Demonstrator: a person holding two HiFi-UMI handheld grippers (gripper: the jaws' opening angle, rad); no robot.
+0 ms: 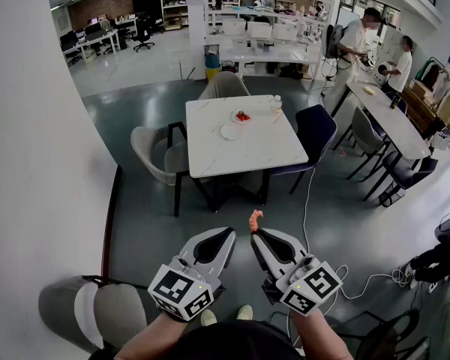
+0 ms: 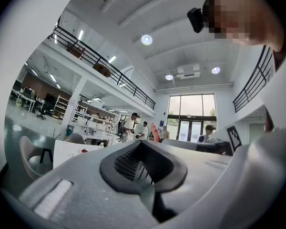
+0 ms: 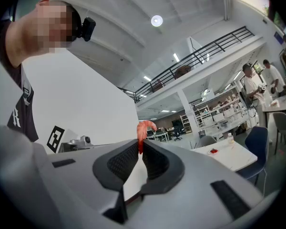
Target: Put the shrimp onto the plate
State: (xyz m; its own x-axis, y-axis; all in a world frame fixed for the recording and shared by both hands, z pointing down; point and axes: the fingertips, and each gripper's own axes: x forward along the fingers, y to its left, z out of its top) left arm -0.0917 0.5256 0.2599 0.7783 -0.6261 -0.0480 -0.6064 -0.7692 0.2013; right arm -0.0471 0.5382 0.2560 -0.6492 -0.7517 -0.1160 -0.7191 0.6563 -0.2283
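Here, the right tool (image 1: 256, 235) pinches a curled pink shrimp (image 1: 254, 220); the left tool (image 1: 230, 232) is closed, empty. Far ahead, a round white plate (image 1: 230, 131) sits on a white desk (image 1: 262, 148).

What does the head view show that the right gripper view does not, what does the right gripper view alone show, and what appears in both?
Only the head view: the person's shoes and the white cable trailing past the table. Only the right gripper view: the camera on the person's head, the railed gallery and the ceiling lights. Both: the right claw shut on the shrimp, and the white table with a plate of red food and a bottle.
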